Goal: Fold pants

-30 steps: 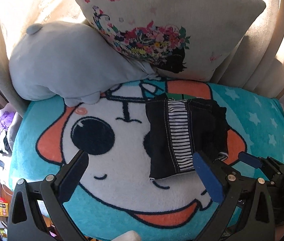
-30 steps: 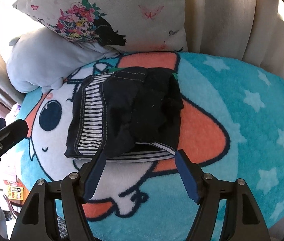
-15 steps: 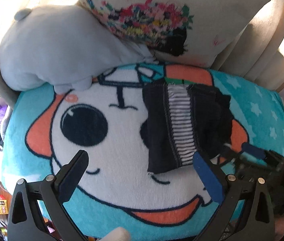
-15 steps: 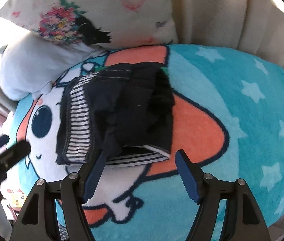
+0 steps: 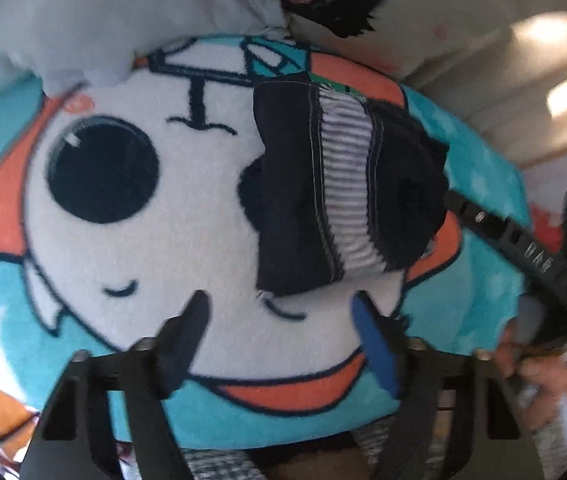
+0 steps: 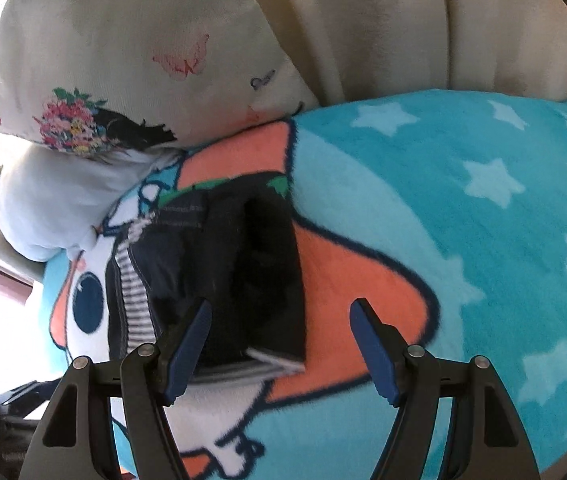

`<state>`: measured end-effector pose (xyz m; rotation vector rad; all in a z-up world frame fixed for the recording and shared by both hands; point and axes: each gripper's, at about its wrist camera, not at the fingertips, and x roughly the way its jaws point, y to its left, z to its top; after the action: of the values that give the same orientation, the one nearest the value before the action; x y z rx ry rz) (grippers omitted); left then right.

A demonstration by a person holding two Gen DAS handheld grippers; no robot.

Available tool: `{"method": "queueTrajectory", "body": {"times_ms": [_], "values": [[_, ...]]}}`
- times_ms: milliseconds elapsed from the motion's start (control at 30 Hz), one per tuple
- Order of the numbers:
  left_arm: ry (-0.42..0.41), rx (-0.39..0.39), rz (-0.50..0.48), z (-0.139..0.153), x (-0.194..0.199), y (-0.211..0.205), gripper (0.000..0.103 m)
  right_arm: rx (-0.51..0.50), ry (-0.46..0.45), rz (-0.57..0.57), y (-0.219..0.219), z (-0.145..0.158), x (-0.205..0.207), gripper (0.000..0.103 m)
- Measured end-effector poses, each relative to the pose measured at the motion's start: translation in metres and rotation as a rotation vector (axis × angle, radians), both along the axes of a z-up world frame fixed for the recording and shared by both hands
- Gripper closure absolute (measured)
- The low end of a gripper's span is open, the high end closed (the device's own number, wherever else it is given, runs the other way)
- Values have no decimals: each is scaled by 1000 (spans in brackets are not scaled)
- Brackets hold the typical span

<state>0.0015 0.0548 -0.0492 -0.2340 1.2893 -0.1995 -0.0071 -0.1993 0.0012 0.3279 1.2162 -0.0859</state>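
The left gripper hangs with its jaws apart and nothing between them, low over the white face of the cartoon blanket; the right gripper is likewise spread and empty, its left finger just over the near edge of the pants, its right finger over the orange patch beside them; just beyond the left gripper's tips, slightly toward its right finger, the pants lie as a compact dark bundle with a black-and-white striped band showing down the middle and striped layers peeping out at the near hem; judging from that squared, stacked shape and from both tools standing free of the cloth, the folding looks essentially finished, with perhaps only a tidying press or a withdrawal left; farther out, past the bundle, a pale grey cushion and a cream floral pillow lean against a beige seat back; as for writing, the right tool's arm seen from the left camera carries some embossed marks too blurred to read, a green light glows at that view's far right edge, and no brand or label on the pants is legible.
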Motion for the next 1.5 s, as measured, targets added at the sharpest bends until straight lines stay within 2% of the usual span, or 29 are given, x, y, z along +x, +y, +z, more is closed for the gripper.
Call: {"method": "queueTrajectory", "body": {"times_ms": [33, 133, 267, 400, 433, 467, 500, 533, 567, 633, 733, 833, 900, 1000, 1033, 1067, 1133, 1200, 1300, 1367, 1433, 1500], "values": [[-4, -22, 18, 0, 7, 4, 39, 22, -2, 16, -1, -4, 6, 27], [-39, 6, 22, -4, 31, 6, 39, 57, 4, 24, -4, -15, 20, 27], [-1, -40, -5, -25, 60, -1, 39, 145, 19, 2, -10, -32, 34, 22], [28, -117, -37, -35, 70, -14, 39, 274, 16, -25, -15, -41, 39, 22], [27, -126, -49, -35, 70, -18, 41, 324, 21, -33, -15, -45, 40, 22], [28, -138, -59, -34, 70, -22, 57, 365, 31, -40, -14, -48, 40, 30], [36, -149, -69, -34, 70, -26, 67, 381, 34, -48, -14, -50, 39, 37], [37, -148, -75, -32, 69, -29, 73, 394, 31, -44, -11, -48, 39, 39], [23, -131, -79, -29, 69, -31, 76, 406, 31, -38, -9, -46, 39, 48], [5, -112, -85, -21, 66, -31, 82, 428, 21, -31, -6, -39, 38, 54], [-18, -125, -70, -6, 61, -21, 82, 474, -3, -12, 2, -26, 39, 57], [-46, -111, -39, 9, 55, -7, 82, 512, -20, 7, 14, -21, 43, 57], [-48, -81, -24, 7, 59, -2, 80, 501, -16, 18, 22, -23, 46, 57], [-6, -1, 3, -12, 69, 7, 75, 365, 28, 2, 26, -35, 49, 52], [10, 5, 9, -17, 70, 10, 75, 286, 47, 8, 28, -37, 50, 51], [24, -18, 24, -21, 70, 13, 75, 259, 46, 9, 28, -36, 49, 47], [7, -40, 34, -16, 65, 18, 75, 242, 8, -10, 28, -22, 43, 46], [-24, -18, 38, -8, 60, 20, 74, 196, -76, -5, 34, 5, 39, 45], [-81, -4, 62, 5, 49, 24, 65, 263, -160, 45, 47, 32, 38, 45], [-102, 6, 78, 9, 42, 26, 65, 354, -152, 105, 60, 32, 41, 45], [-109, 23, 81, 11, 38, 27, 65, 447, -96, 128, 72, 15, 49, 45], [-112, 34, 87, 11, 36, 25, 65, 457, -16, 115, 76, -14, 54, 45]]}}
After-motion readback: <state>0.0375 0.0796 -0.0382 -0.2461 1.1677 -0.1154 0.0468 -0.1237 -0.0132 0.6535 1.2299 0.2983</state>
